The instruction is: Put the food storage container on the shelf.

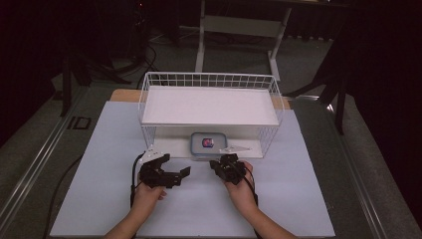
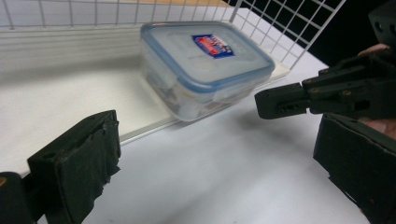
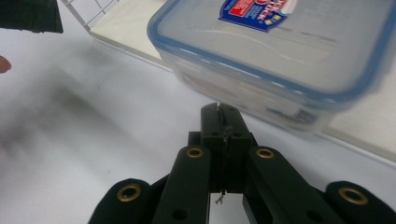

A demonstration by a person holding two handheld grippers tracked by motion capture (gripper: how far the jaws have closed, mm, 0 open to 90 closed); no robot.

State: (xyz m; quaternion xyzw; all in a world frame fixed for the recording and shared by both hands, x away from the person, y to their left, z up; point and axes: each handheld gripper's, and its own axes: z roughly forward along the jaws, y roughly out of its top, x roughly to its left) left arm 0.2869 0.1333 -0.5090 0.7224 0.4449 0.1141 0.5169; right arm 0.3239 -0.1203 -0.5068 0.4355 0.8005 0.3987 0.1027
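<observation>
Item: we find the container [image 1: 207,145] at frame centre, long axis crosswise, directly above the right gripper [image 1: 225,166], jaws pressed together; the left gripper [image 1: 174,167], jaws apart, lies farther off.

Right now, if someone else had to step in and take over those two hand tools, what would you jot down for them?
Left gripper: open, holding nothing, on the table in front of the rack.
Right gripper: fingers shut, tips right at the box's near edge; whether they pinch anything I cannot tell.
Box: lid on, under the shelf on the rack's bottom board, its front sticking out over the edge.
Done: nothing lifted yet.
Left: probably getting the box out.
</observation>
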